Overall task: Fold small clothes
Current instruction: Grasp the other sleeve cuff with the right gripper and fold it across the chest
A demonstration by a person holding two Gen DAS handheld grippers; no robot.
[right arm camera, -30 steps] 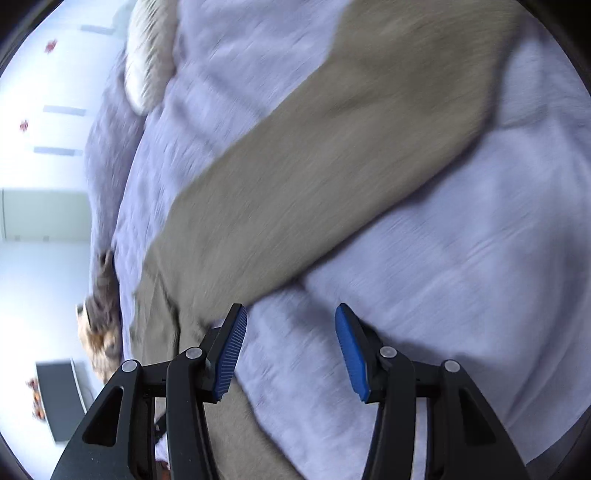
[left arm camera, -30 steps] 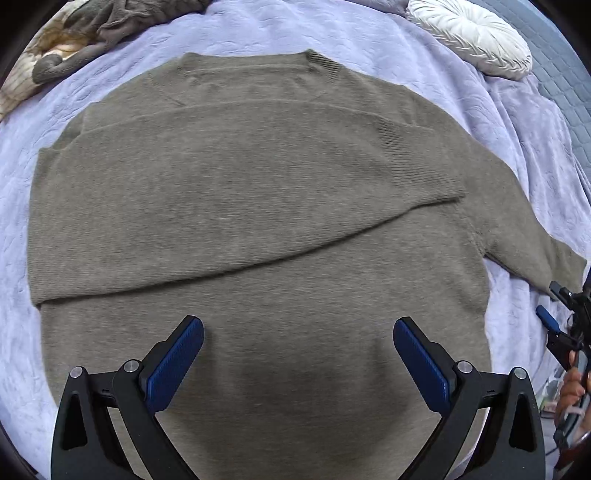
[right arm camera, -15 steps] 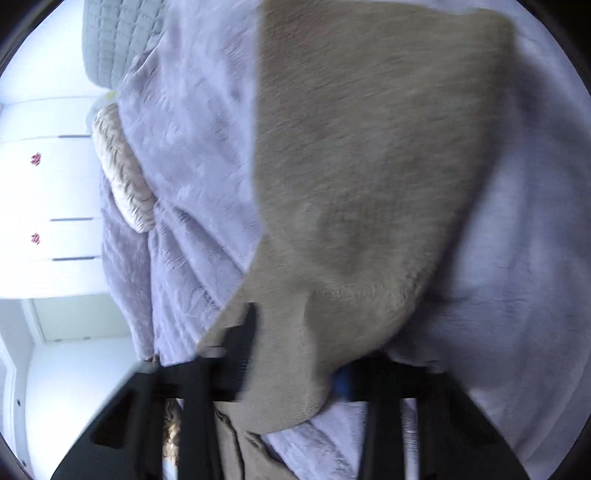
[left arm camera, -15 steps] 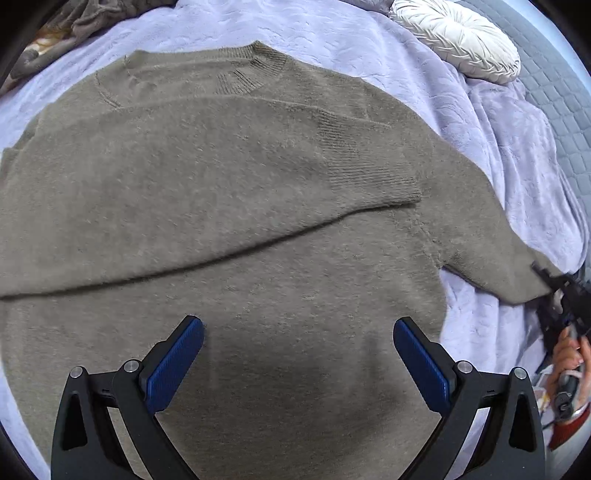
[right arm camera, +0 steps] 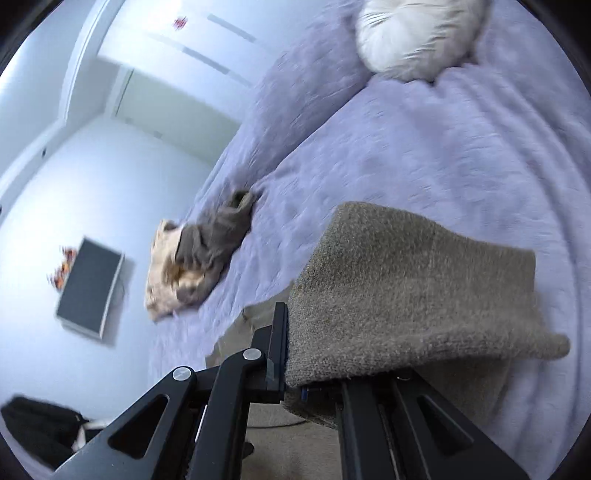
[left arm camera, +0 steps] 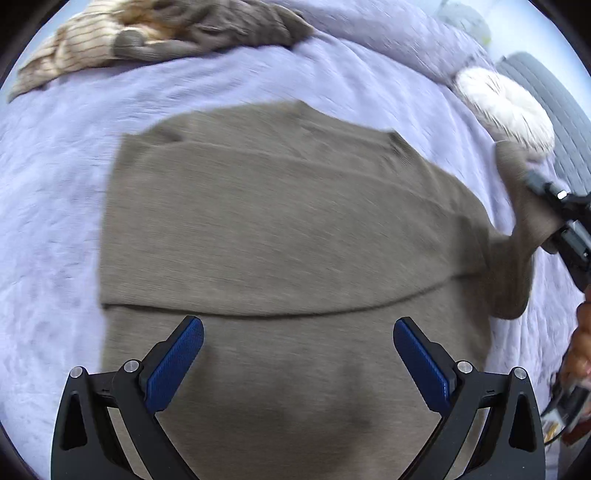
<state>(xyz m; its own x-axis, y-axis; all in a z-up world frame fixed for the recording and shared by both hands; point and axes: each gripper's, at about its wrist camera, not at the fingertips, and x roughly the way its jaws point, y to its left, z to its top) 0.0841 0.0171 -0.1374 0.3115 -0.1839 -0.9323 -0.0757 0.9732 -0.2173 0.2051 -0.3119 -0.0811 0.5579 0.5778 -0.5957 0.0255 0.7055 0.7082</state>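
An olive-brown knit sweater (left arm camera: 280, 236) lies flat on the lilac bedspread (left arm camera: 55, 192), one sleeve folded across its chest. My left gripper (left arm camera: 297, 354) is open and empty, hovering over the sweater's lower body. My right gripper (right arm camera: 314, 373) is shut on the other sleeve's cuff (right arm camera: 406, 295), which drapes over its fingers, lifted off the bed. In the left wrist view the right gripper (left arm camera: 554, 210) holds that raised sleeve (left arm camera: 517, 236) at the sweater's right side.
A heap of other clothes (left arm camera: 159, 33) lies at the far edge of the bed, also in the right wrist view (right arm camera: 195, 258). A white round cushion (left arm camera: 506, 107) sits at the back right. A wall and a dark screen (right arm camera: 88, 288) lie beyond the bed.
My right gripper closed on the sleeve cuff and lifted it up off the bed. The left gripper pulled back, so the sweater looks smaller and more bed shows.
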